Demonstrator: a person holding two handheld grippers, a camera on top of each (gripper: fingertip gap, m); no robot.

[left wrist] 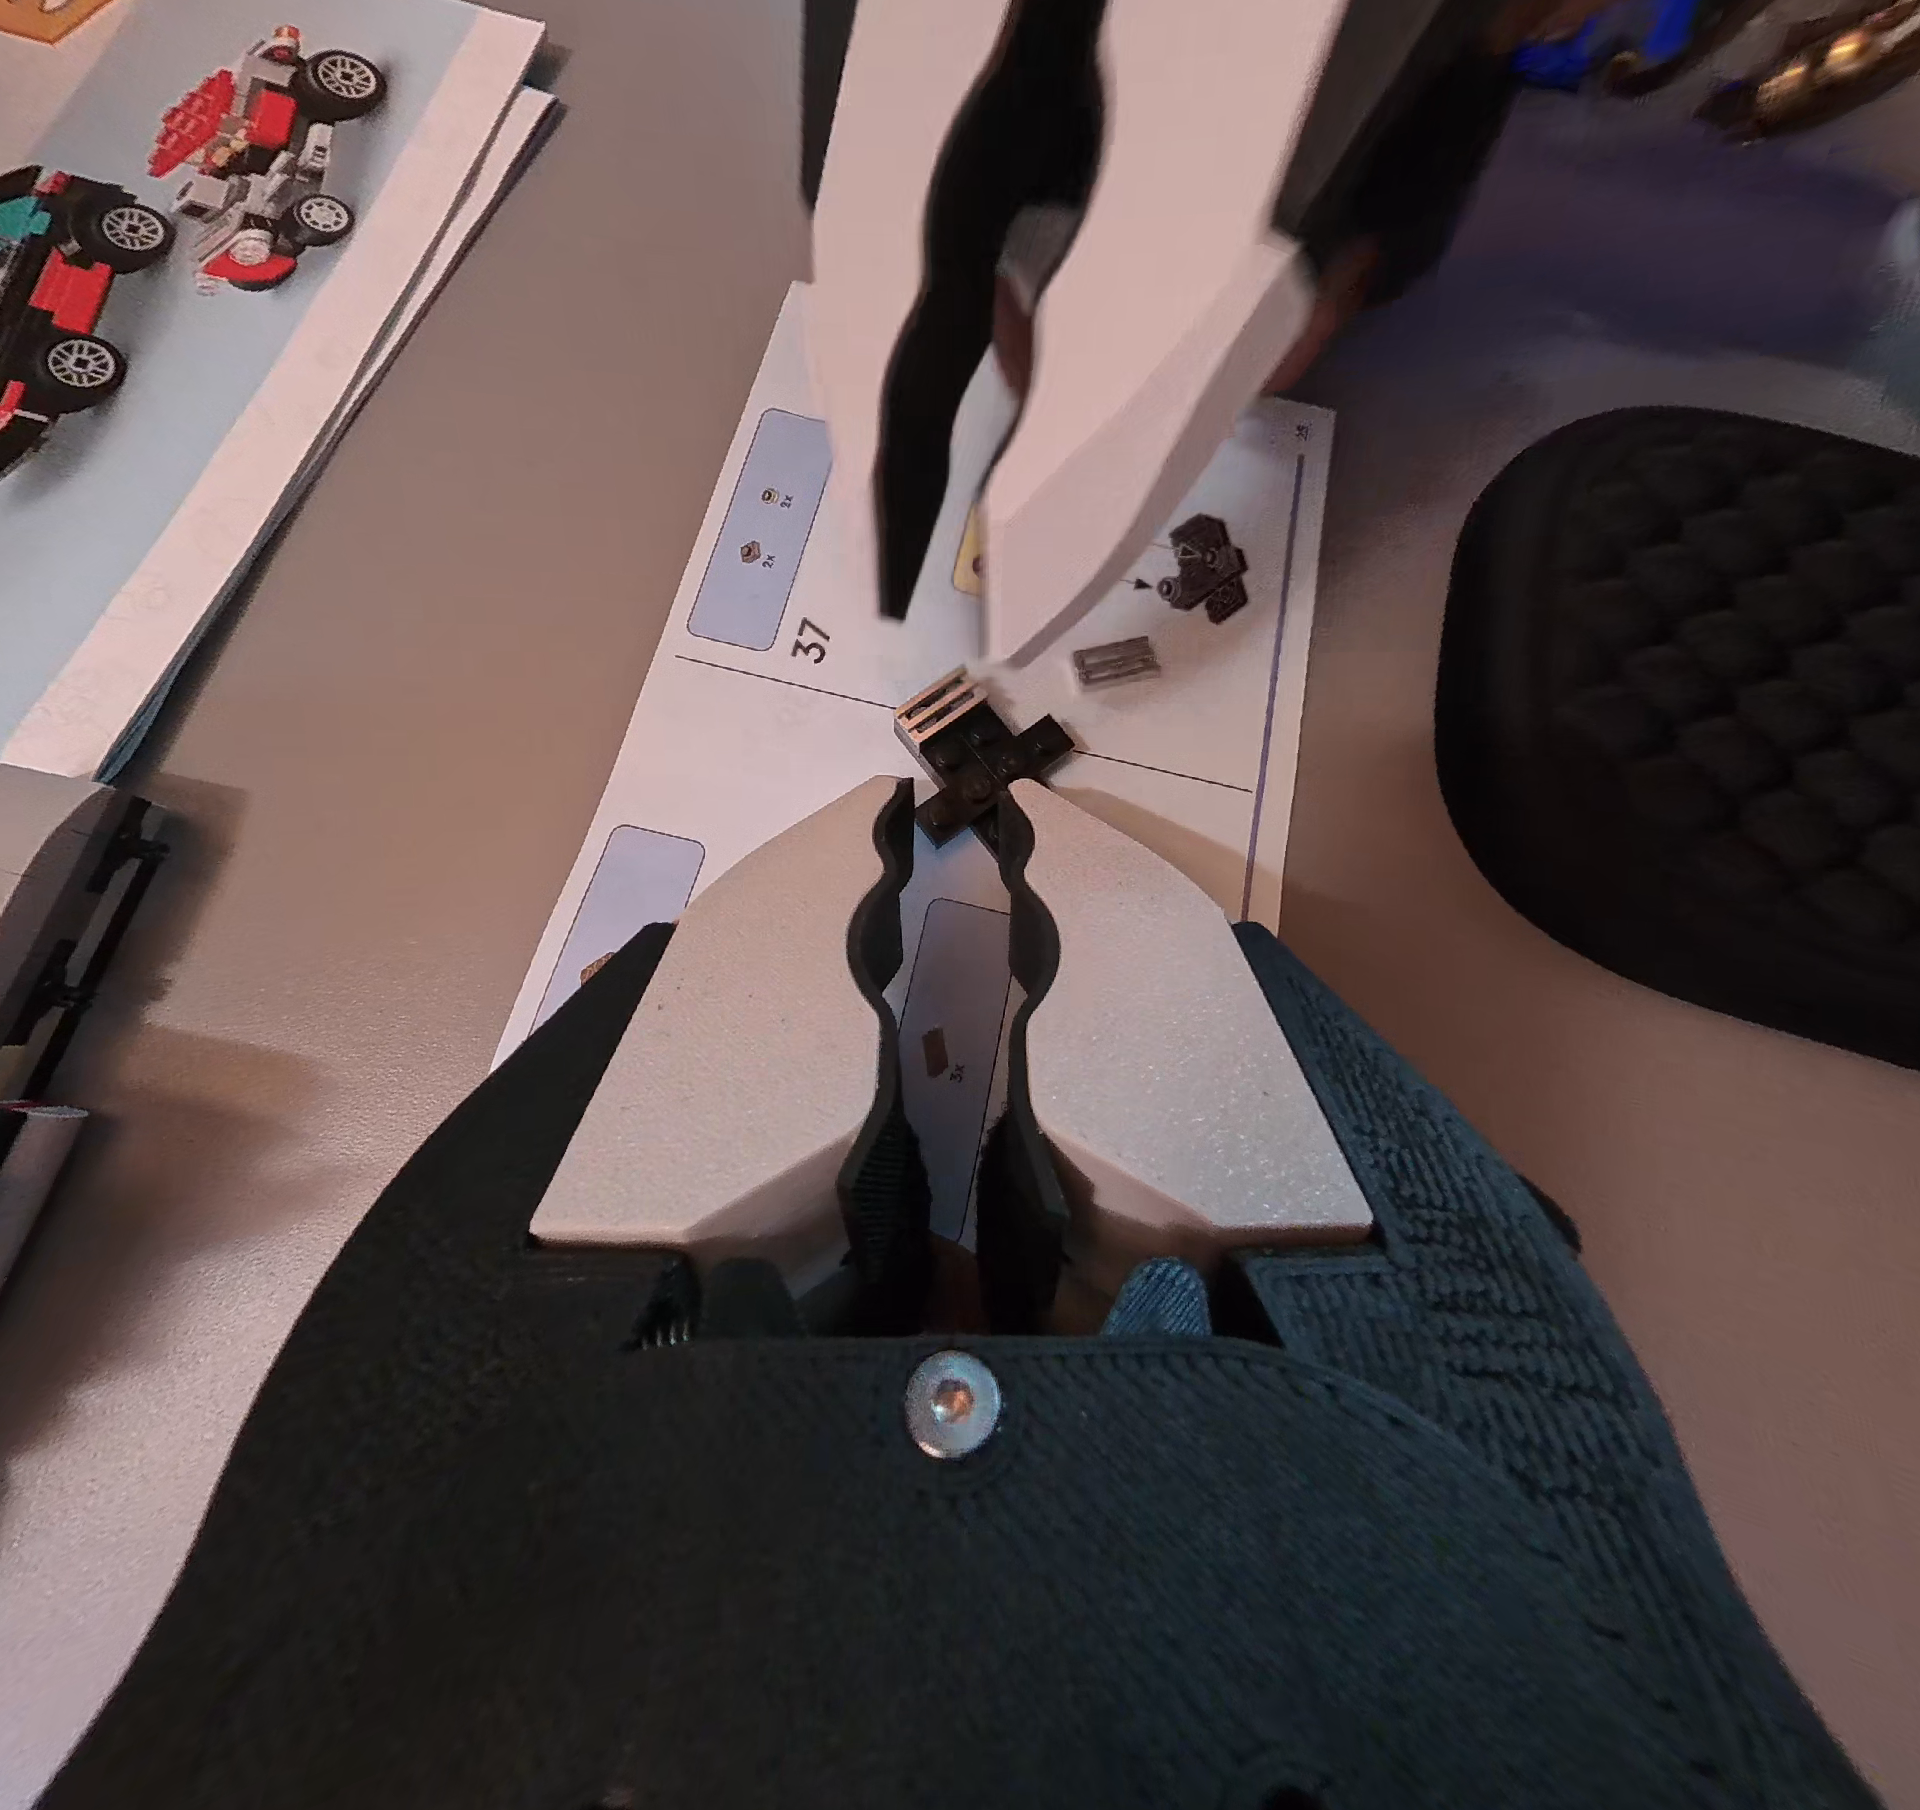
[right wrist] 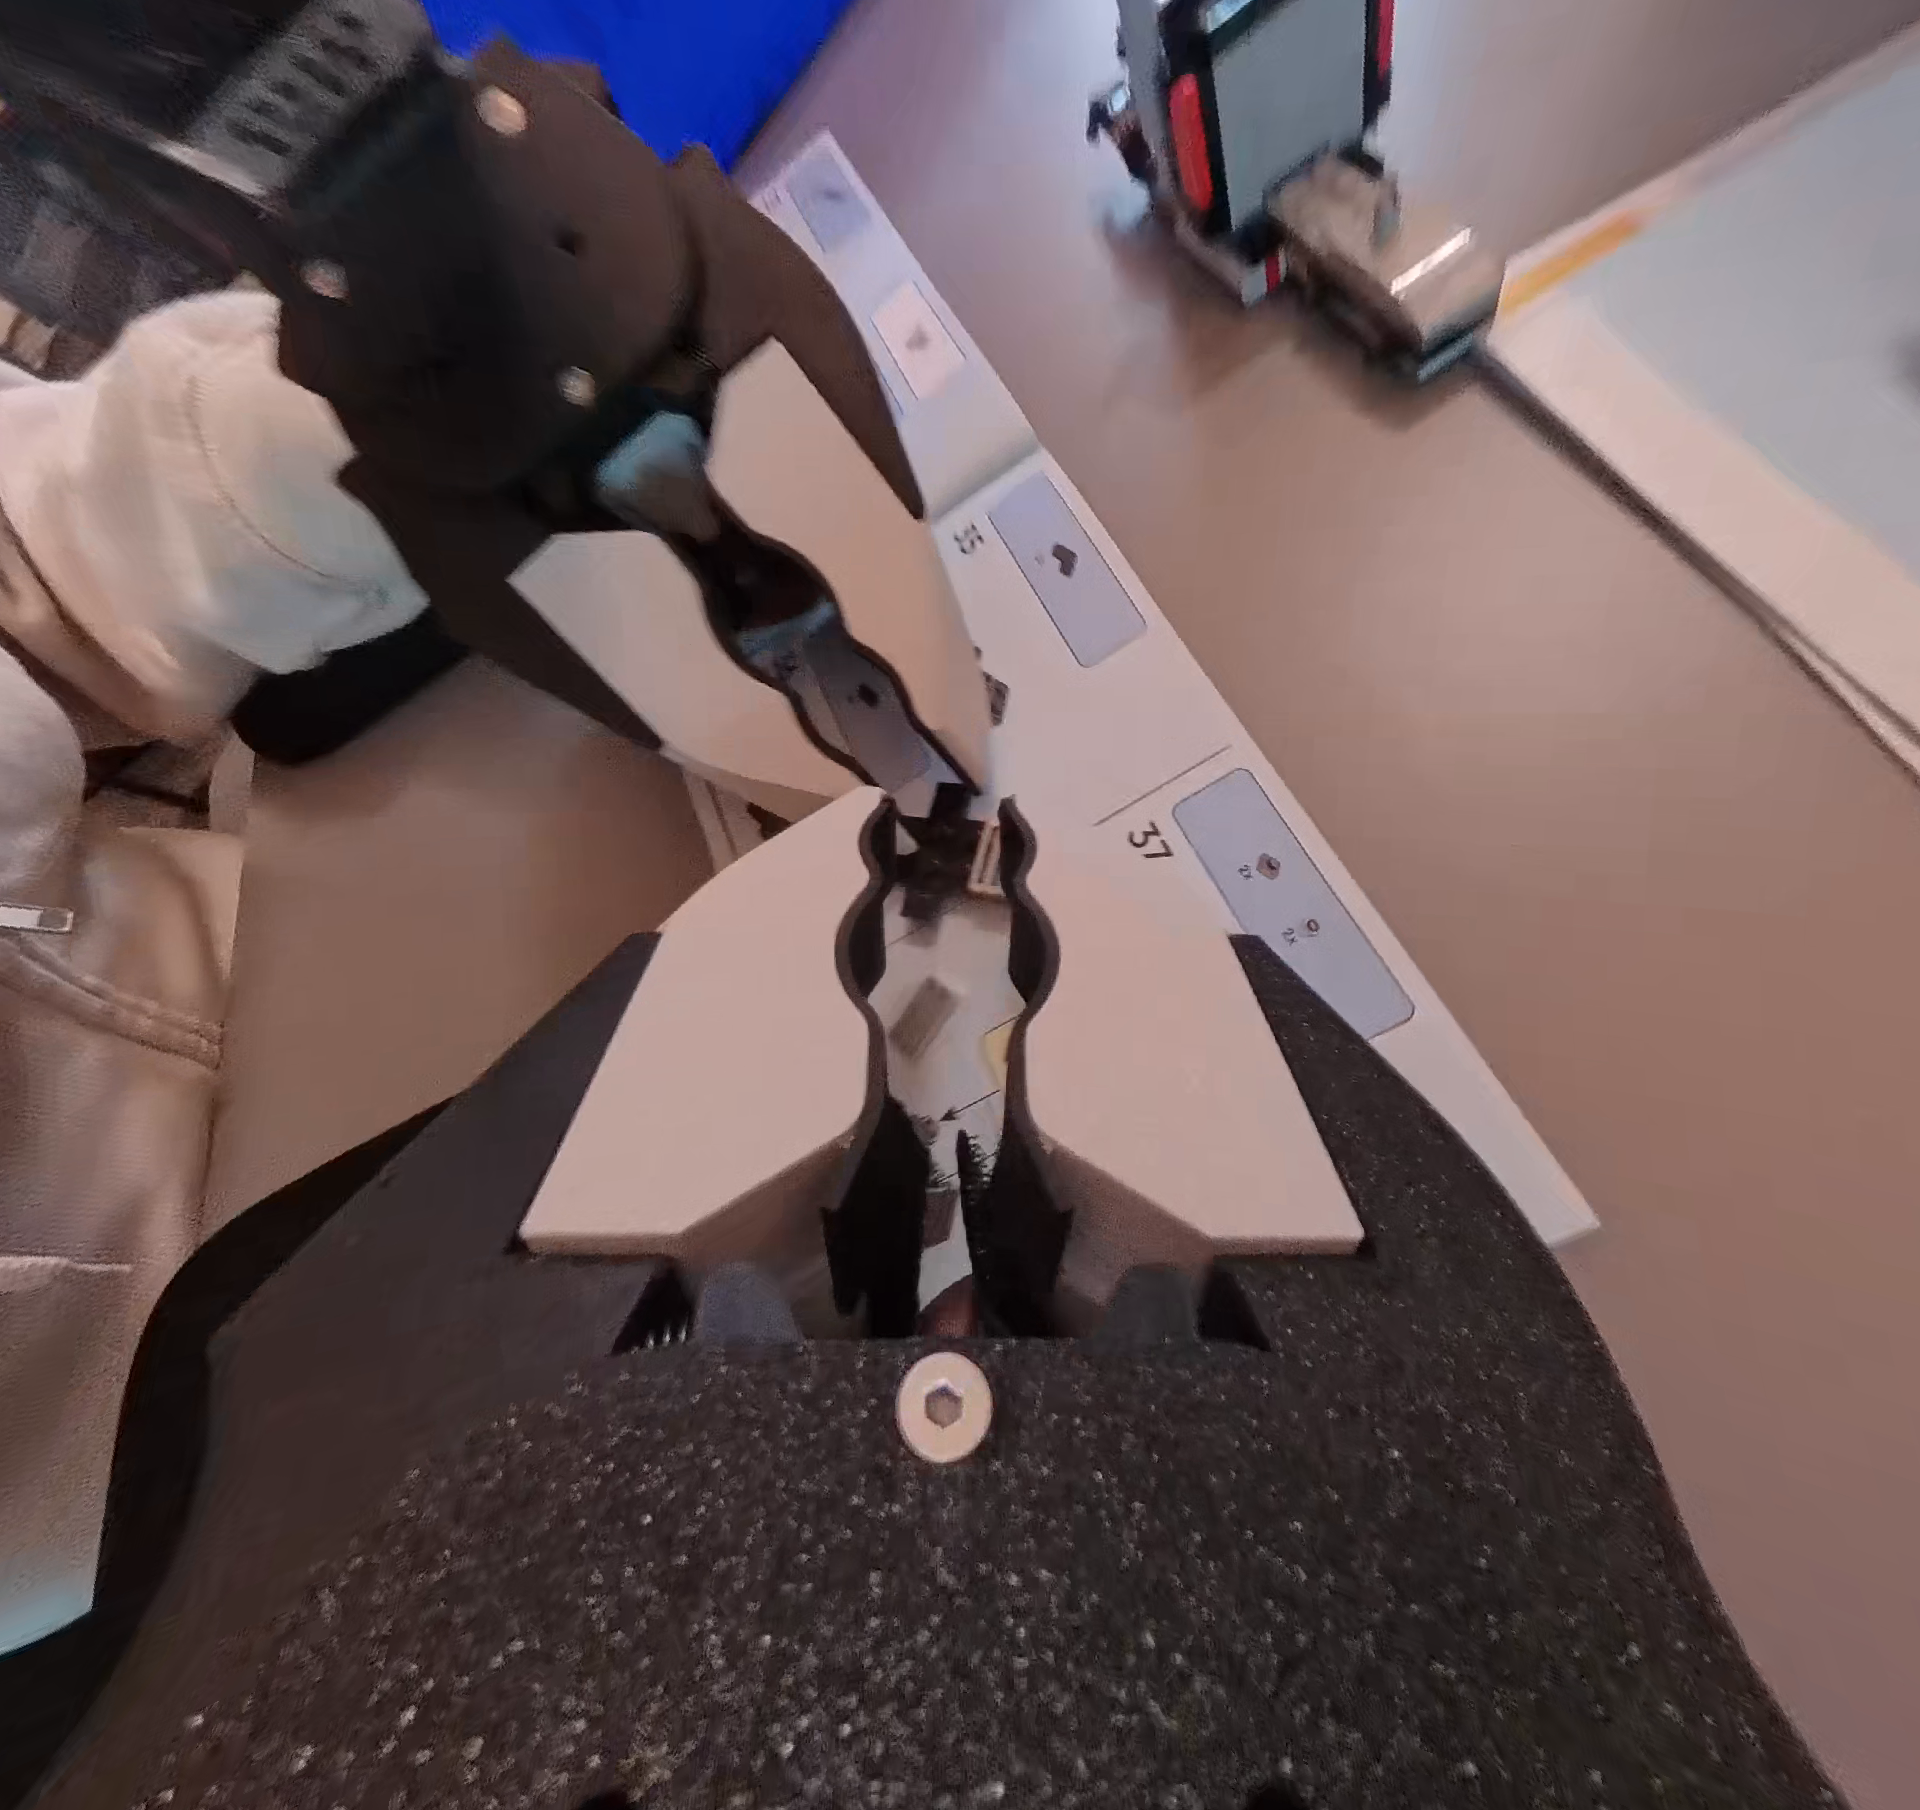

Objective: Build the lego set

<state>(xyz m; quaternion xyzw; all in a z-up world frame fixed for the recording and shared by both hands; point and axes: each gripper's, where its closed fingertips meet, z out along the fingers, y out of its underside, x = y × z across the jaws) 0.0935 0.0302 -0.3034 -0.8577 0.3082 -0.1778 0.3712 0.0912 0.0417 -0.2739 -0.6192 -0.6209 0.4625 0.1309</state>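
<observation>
Left gripper [left wrist: 961, 804] pinches the small black studded plate assembly [left wrist: 987, 758]; right gripper [right wrist: 940, 815], part-closed, presses the grey grille tile [left wrist: 940, 706] — off-centre pressure may twist it loose.

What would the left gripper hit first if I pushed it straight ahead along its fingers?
Beyond the small black plate assembly already pinched at its tips, the left gripper would probably meet the right gripper first, whose fingertip touches the grey grille tile. Depth is uncertain.
</observation>
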